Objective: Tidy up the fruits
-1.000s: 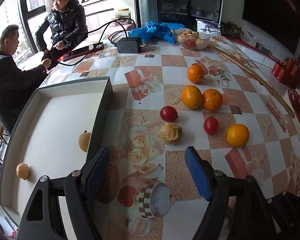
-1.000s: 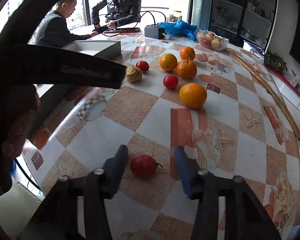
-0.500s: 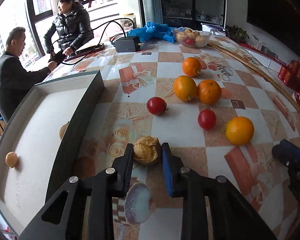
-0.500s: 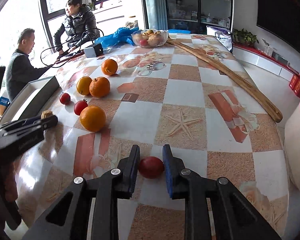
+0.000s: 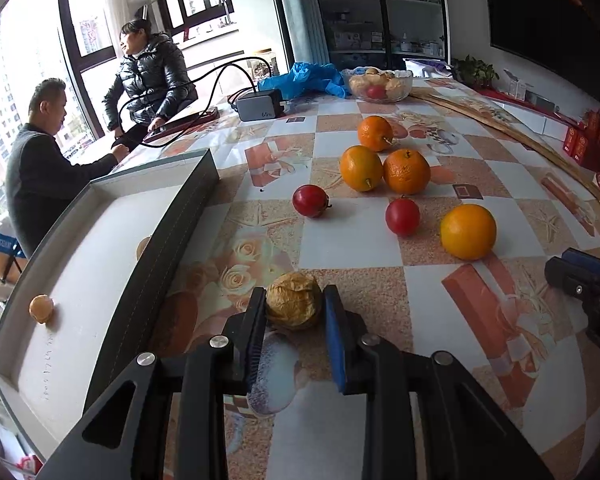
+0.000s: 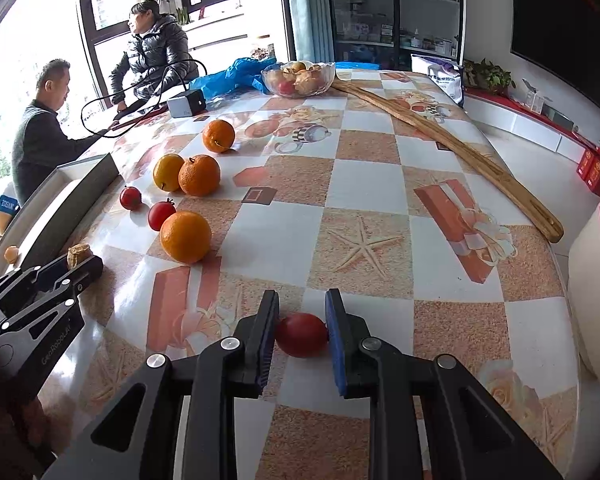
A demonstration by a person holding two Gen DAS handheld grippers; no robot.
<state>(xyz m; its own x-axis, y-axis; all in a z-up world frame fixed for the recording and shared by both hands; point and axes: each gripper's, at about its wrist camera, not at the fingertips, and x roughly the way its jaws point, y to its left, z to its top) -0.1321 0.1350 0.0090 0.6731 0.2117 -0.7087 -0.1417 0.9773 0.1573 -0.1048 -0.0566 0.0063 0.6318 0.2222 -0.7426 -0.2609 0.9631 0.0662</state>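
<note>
My left gripper (image 5: 295,304) is shut on a wrinkled brown fruit (image 5: 294,301) that rests on the patterned table beside the grey box (image 5: 180,216). Two small tan fruits (image 5: 41,309) lie inside that box. My right gripper (image 6: 301,316) is shut on a red tomato (image 6: 301,334) near the table's front edge. In the left wrist view, two more red tomatoes (image 5: 310,201) and several oranges (image 5: 467,231) lie loose beyond. The right gripper's tip (image 5: 580,276) shows at that view's right edge; the left gripper (image 6: 76,266) appears at the right wrist view's left side.
A glass bowl of fruit (image 6: 298,77), a blue plastic bag (image 5: 308,78), a grey charger with cables (image 5: 259,105) and a long wooden stick (image 6: 452,148) lie at the table's far side. Two people (image 5: 40,164) sit at the far left by the window.
The left jaws went from wide open to shut on the brown fruit after moving forward to it. The right gripper closed on the red tomato and swung its view to the right.
</note>
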